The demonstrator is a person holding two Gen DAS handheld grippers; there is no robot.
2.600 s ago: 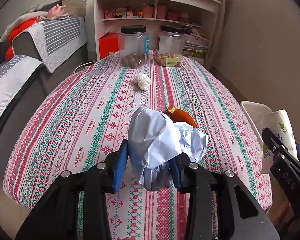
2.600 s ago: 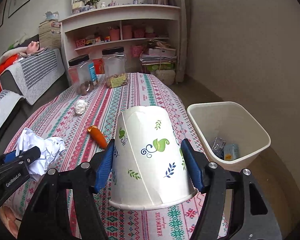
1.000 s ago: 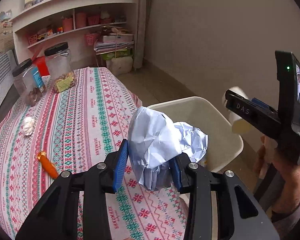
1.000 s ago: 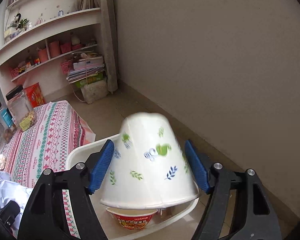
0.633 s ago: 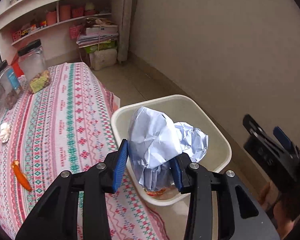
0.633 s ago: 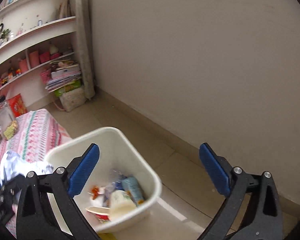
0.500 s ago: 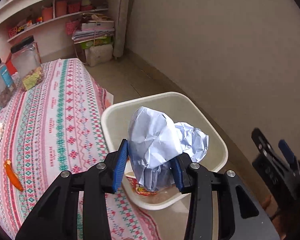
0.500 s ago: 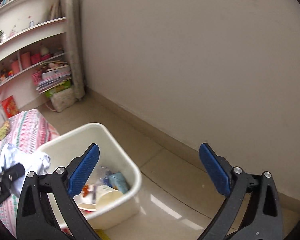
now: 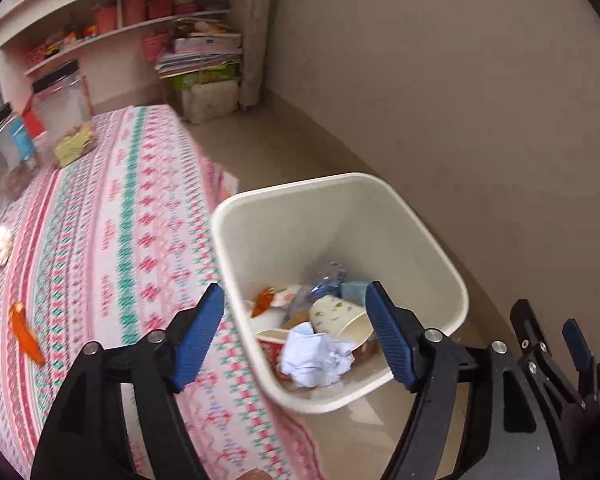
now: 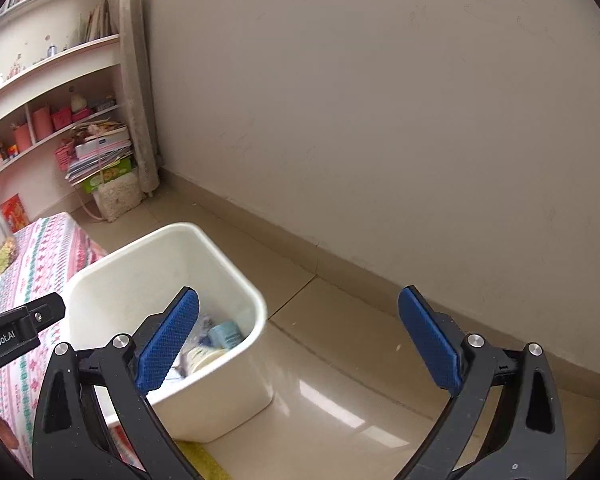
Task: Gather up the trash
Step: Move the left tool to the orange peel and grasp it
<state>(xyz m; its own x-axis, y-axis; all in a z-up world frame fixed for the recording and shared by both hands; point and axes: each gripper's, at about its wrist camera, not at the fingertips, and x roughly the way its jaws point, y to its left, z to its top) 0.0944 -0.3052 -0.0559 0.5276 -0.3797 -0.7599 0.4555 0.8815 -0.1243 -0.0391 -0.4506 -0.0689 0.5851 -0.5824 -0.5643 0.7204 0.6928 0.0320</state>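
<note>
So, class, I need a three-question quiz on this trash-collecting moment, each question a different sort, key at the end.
1. True or false: the left gripper is shut on the crumpled paper.
2. Where does the paper cup lie? A) on the table B) in the bin C) on the floor
3. Fill in: on the tablecloth, the orange wrapper and the white ______ remain.

Key: 1 false, both it and the right gripper are open and empty; 2 B; 3 wad.
</note>
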